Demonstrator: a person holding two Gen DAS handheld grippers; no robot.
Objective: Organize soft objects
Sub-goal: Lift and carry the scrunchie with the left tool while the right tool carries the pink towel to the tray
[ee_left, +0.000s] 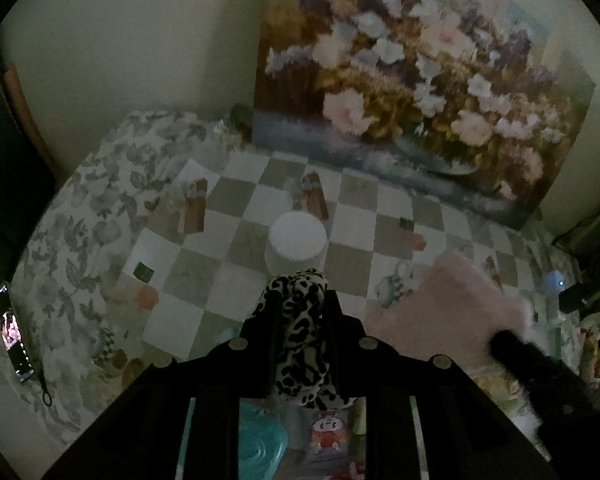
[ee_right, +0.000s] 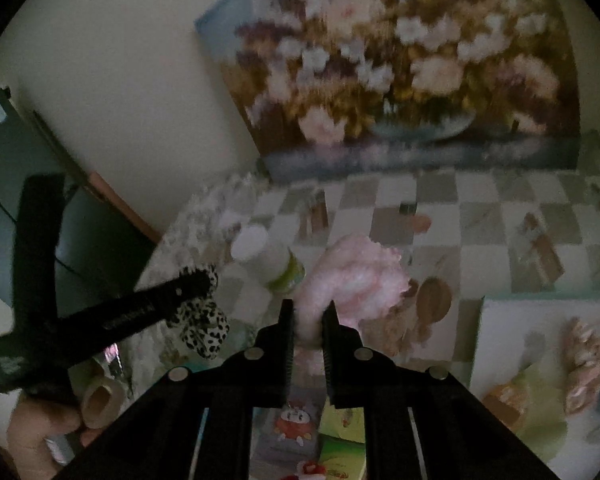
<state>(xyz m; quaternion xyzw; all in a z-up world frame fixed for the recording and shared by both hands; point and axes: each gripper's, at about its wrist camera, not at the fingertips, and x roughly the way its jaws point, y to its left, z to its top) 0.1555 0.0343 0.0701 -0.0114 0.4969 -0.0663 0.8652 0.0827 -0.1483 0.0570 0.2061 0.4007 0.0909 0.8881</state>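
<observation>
Dim room; surface (ee_left: 236,280) under a checkered cloth, with a leaf-print cloth at frame left; cream wall behind.

Near, left wrist view:
- Left gripper (ee_left: 300,300), bottom centre. Jaws clenched on a leopard-print soft item (ee_left: 300,344), which runs up between the fingers and hangs over them.
- Teal object (ee_left: 260,444) and a cartoon-print packet (ee_left: 328,436), glimpsed below the gripper frame.
- Phone (ee_left: 12,332), lit screen, lower left edge.

Near, right wrist view:
- Right gripper (ee_right: 308,320), bottom centre. Jaws grasping a pink fluffy soft item (ee_right: 356,276), whose bulk spreads above and to the right of the fingertips.
- Tape roll (ee_right: 100,400), lower left, beside the person's hand (ee_right: 40,432).

Middle:
- White container (ee_left: 296,244), just beyond the leopard-print item at frame centre; in the right wrist view it appears tilted, showing a green label.
- Pale box (ee_right: 540,360), lower right, printed with shells.

Far:
- Flower painting (ee_left: 420,92), leaning against the wall at the back edge of the surface, upper right.
</observation>
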